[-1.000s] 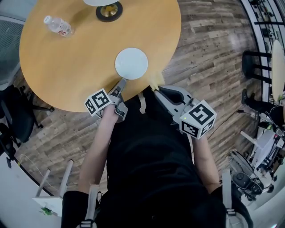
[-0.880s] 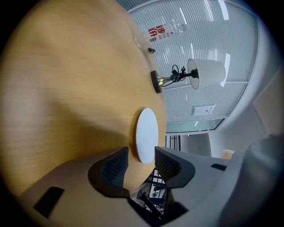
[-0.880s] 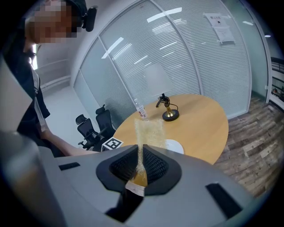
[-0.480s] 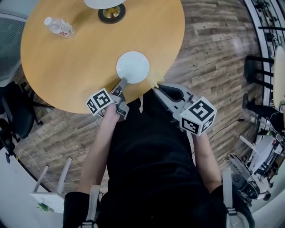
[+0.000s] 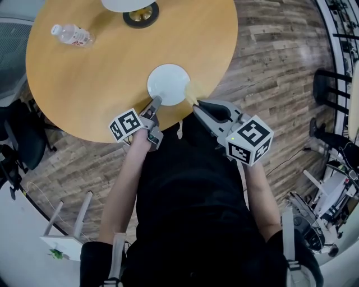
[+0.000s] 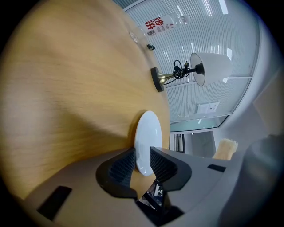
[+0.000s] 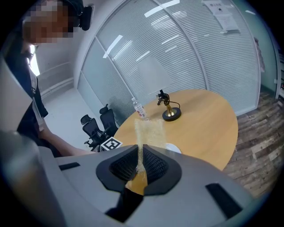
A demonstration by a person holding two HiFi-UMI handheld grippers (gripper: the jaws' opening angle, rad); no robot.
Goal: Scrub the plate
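Observation:
A white plate (image 5: 168, 84) lies on the round wooden table (image 5: 101, 73), near its front edge. My left gripper (image 5: 155, 103) reaches the plate's near rim. In the left gripper view the plate (image 6: 147, 137) has its rim between the jaws of the left gripper (image 6: 141, 162), which are closing, and I see no firm press. My right gripper (image 5: 196, 103) hovers just right of the plate, shut on a pale yellow scrub pad (image 5: 192, 92). The pad (image 7: 148, 131) sticks up out of the right gripper (image 7: 141, 166), with the plate (image 7: 174, 148) partly hidden behind it.
A water bottle (image 5: 70, 35) lies at the table's far left. A lamp with a round dark base (image 5: 140, 12) stands at the far edge. Black office chairs (image 5: 22, 140) stand left of the table, on the wooden plank floor (image 5: 269, 67).
The left gripper has slid forward until its jaws straddle the plate's near rim. The right gripper with the scrub pad has edged up closer to the plate's right side.

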